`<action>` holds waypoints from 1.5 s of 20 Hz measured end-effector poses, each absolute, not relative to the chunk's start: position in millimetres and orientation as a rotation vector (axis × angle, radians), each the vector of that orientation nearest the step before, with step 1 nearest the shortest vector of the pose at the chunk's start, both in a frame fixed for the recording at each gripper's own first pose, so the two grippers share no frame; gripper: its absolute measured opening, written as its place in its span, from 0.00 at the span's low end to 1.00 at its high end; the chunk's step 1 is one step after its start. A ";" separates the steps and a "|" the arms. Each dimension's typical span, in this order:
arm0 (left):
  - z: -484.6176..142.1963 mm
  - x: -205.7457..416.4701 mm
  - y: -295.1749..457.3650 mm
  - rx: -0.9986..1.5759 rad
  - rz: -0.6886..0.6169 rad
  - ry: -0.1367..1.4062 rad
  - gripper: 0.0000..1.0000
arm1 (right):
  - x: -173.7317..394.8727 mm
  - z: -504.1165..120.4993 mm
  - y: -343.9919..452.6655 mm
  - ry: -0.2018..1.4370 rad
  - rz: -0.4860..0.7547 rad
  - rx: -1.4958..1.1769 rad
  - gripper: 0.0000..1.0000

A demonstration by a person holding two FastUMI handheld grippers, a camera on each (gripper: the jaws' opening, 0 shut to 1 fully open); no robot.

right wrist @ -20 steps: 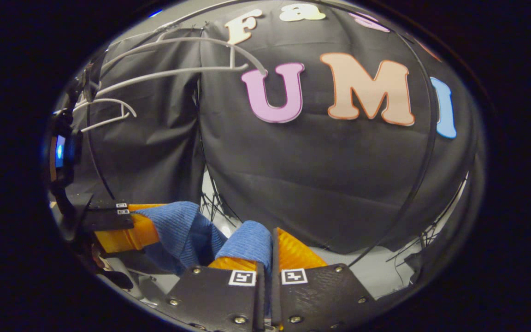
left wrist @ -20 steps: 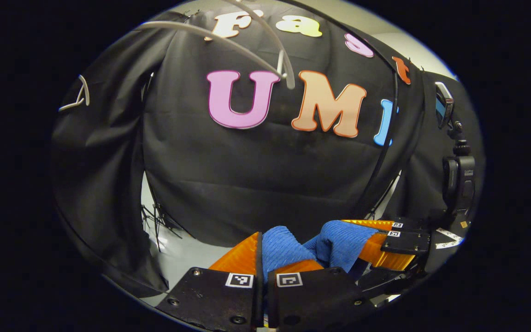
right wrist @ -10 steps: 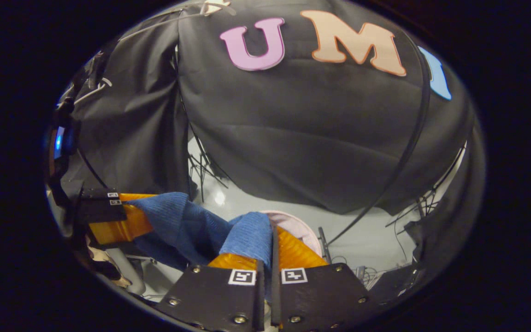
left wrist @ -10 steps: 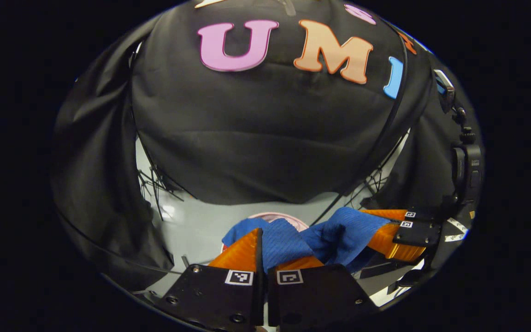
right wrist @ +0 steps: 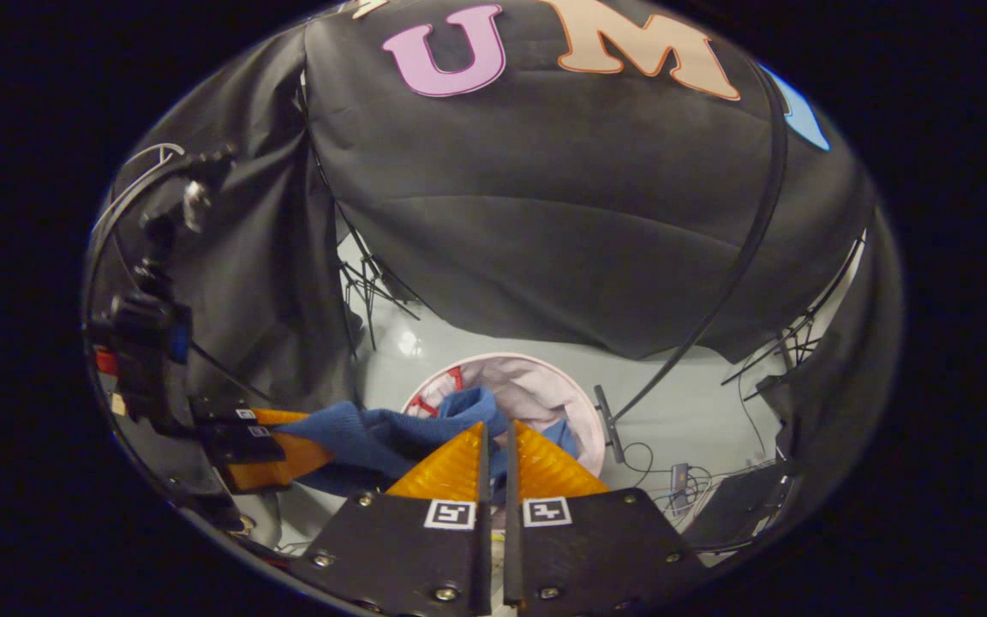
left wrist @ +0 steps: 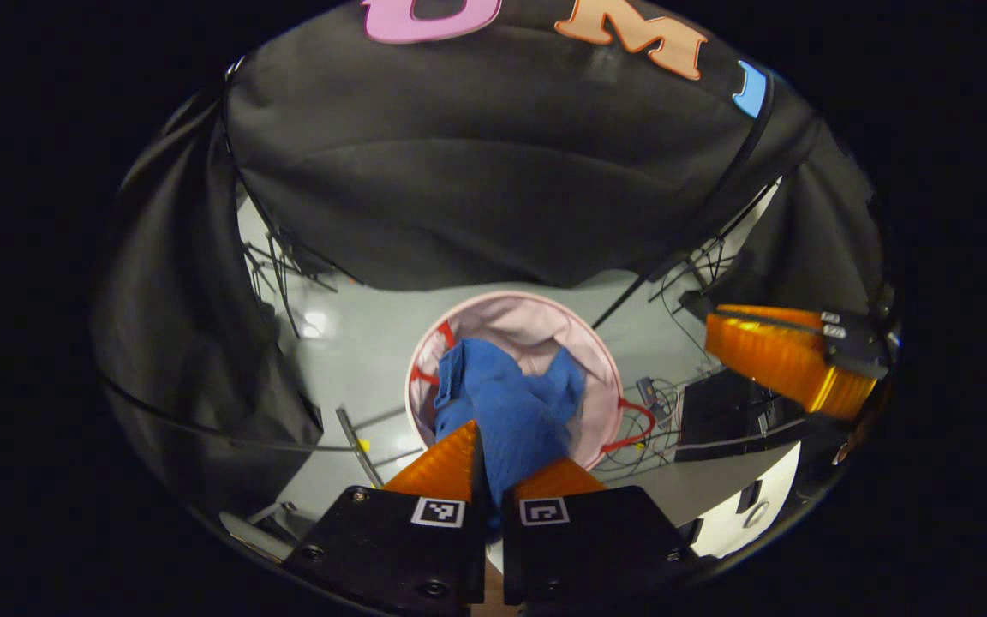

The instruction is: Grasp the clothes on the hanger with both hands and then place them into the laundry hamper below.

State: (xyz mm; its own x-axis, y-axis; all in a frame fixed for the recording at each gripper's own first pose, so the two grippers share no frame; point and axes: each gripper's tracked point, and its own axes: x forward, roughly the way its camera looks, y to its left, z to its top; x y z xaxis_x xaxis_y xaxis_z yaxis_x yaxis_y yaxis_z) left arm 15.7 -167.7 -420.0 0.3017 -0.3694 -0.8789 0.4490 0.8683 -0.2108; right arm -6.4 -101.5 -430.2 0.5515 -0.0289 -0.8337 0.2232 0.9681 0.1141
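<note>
Left gripper (left wrist: 493, 454) pinching clothes (left wrist: 506, 403) above hamper (left wrist: 605, 368)

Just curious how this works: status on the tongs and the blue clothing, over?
Left tongs clamped on blue garment. Right tongs closed, apparently empty. Garment hanging into pink hamper. Nothing blocking.

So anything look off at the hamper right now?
Yes. The blue garment hangs into the pink hamper from the left gripper alone. The right gripper is off to the side, its fingers together with no cloth seen between them. For a two-handed carry, that looks odd.
</note>
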 end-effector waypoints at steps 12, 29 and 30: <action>-424.7 4.5 -163.2 0.101 -0.556 1.167 0.31 | -14.7 -432.8 -96.9 0.984 -0.161 0.224 0.06; -228.5 72.1 -187.1 0.006 -0.616 0.581 0.31 | 28.2 -290.5 -101.9 0.646 -0.191 0.144 0.06; -213.9 74.9 -188.5 -0.005 -0.622 0.542 0.30 | 31.6 -273.3 -100.3 0.610 -0.195 0.136 0.06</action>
